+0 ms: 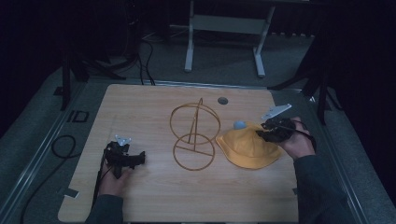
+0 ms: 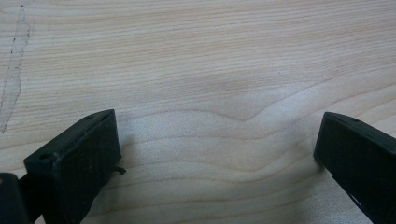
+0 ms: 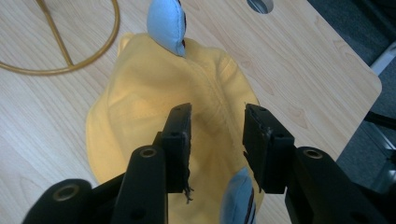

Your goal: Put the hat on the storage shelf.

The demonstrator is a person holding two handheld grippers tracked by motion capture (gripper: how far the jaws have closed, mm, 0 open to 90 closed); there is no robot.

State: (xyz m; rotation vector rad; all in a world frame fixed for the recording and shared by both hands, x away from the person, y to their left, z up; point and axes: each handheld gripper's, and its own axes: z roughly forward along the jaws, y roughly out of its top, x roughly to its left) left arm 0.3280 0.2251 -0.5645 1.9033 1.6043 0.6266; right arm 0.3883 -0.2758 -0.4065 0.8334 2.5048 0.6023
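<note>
A yellow hat (image 1: 247, 148) with pale blue ears (image 1: 239, 125) lies on the right part of the wooden table (image 1: 154, 196). My right gripper (image 1: 263, 132) is at the hat's far right edge. In the right gripper view the right gripper (image 3: 217, 112) is open just over the hat's crown (image 3: 140, 93), its jaws a short gap apart astride a fold of fabric. One blue ear (image 3: 166, 21) lies beyond the jaws, another (image 3: 236, 198) below them. My left gripper (image 1: 140, 158) rests at the table's left, and the left gripper (image 2: 217, 121) stands wide open over bare wood.
A gold wire stand (image 1: 194, 137) of two rings and a post sits mid-table, just left of the hat; part of the stand (image 3: 70, 46) shows in the right gripper view. A round hole (image 1: 222, 100) lies near the far edge. A black cable (image 1: 60, 144) loops off the left side.
</note>
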